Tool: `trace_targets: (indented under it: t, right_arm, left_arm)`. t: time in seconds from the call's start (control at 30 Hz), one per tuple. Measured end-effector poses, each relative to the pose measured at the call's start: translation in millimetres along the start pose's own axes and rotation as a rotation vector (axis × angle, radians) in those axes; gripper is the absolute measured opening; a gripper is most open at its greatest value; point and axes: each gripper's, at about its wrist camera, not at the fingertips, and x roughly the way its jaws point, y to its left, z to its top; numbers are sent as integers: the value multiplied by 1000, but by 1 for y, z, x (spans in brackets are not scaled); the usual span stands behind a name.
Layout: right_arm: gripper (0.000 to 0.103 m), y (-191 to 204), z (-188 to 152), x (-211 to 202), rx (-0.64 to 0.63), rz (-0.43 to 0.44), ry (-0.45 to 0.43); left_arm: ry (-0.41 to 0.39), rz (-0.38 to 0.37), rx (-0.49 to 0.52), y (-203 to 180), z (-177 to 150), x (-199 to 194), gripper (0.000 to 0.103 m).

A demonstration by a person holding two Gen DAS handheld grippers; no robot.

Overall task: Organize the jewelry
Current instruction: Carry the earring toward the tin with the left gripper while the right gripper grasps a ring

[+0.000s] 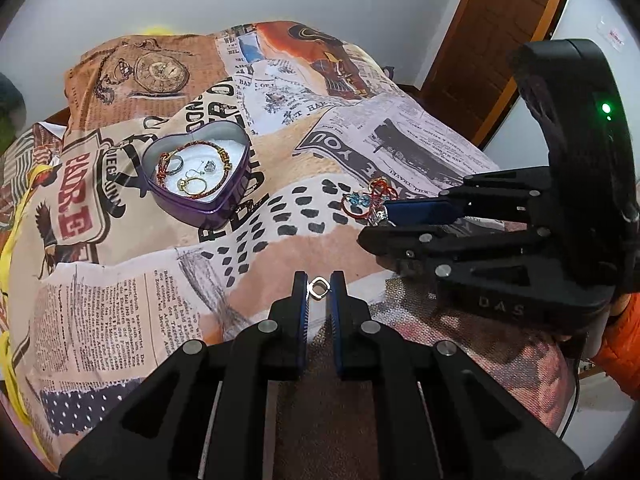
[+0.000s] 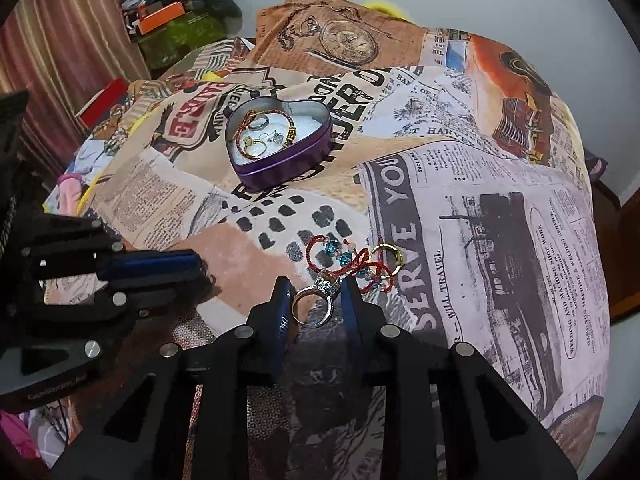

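The heart tin (image 1: 199,184) is shiny purple metal. The rings (image 2: 314,304) look like bright, smooth metal. The bracelet (image 2: 344,258) is red thread with clear blue beads. The printed bed cover (image 1: 120,300) is soft, matt cloth. The door (image 1: 492,40) is brown wood.

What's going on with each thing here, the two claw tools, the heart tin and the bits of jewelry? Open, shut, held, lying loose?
Left gripper: shut on small square ring.
Right gripper: closed around silver stone ring.
Heart tin: open, no lid on it, holding rings and a braided bracelet.
Red cord bracelet: lying loose on the bedspread.
Gold ring: loose beside the cord.
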Motion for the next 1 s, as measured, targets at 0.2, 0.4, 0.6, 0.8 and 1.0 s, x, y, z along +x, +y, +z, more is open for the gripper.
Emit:
trace_targets:
  t: [0.2, 0.4, 0.6, 0.8, 1.0]
  right_arm:
    - [23, 2, 0, -10, 1, -11, -20]
    - [23, 7, 7, -31, -11, -28, -72]
    - [23, 10, 25, -44, -14, -30, -126]
    - [23, 14, 42, -51, -20, -26, -171]
    - [23, 18, 56, -48, -15, -8, -198]
  left_arm:
    - [-28, 4, 4, -1, 5, -11, 9]
    - [-66, 14, 0, 5, 13, -24, 9]
    - [-111, 30, -10, 14, 25, -38, 9]
    - [-157, 51, -20, 26, 37, -50, 9]
    - [-190, 68, -40, 42, 46, -54, 9]
